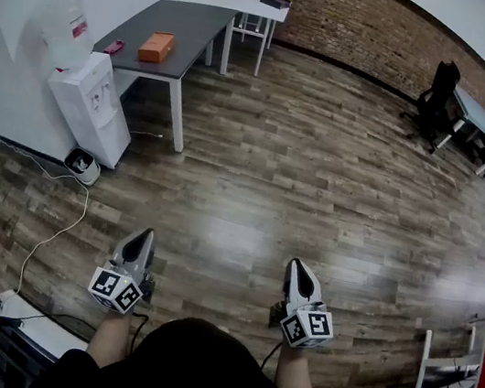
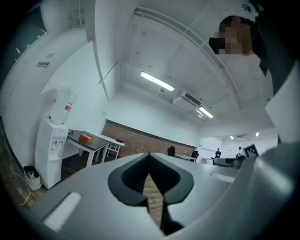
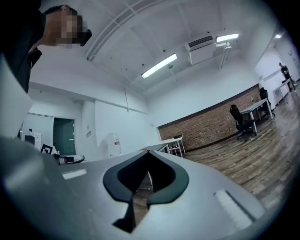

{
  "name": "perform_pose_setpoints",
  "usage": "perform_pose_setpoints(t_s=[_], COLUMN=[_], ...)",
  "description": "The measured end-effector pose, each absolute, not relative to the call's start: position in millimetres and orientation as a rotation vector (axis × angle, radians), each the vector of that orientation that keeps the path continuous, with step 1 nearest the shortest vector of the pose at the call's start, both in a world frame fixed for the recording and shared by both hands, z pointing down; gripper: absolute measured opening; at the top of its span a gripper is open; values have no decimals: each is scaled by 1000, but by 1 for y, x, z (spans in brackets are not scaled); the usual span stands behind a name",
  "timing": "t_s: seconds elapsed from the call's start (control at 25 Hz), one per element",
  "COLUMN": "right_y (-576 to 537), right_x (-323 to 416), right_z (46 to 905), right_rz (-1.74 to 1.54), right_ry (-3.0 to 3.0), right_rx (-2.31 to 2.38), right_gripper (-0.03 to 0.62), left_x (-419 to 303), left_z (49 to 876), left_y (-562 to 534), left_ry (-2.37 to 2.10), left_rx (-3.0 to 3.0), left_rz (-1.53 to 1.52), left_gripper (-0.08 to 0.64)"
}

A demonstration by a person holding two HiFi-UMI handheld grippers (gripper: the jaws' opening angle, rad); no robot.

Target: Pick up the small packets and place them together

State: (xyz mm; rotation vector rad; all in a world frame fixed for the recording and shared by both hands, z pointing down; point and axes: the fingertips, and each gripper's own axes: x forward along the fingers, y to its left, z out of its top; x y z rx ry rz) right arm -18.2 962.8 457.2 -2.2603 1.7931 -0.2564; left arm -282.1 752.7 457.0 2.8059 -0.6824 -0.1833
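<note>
Wood-plank floor under me. At 11 o'clock, grey table carries an orange box and a small pink item. White table at 12 holds a dark flat object. At 10, water dispenser stands on the floor. White cable trails at 9.

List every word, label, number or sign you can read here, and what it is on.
Nothing is legible.
Water bottle: red label, too blurred to read.
Wall sign beside the door: too small to read.
Left gripper cube and right gripper cube: square patterns, no letters.
</note>
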Motion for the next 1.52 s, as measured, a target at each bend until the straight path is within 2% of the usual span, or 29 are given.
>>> perform_pose_setpoints(t_s=[0.64, 1.04, 1.52], right_y=[989, 978, 901], right_x=[-5, -9, -9], right_z=[465, 451, 427], right_rz=[-283, -160, -97], right_ry=[1794, 1976, 2005], right_rx=[-2257, -2240, -2128], right_gripper=[2, 2, 2], left_x=[-265, -243, -243], left_z=[460, 435, 432], left_y=[776, 791, 720], left_ry=[-673, -647, -702], left_rx=[2813, 2884, 2864], left_rz=[-144, -203, -256], left_gripper=[-2, -2, -2])
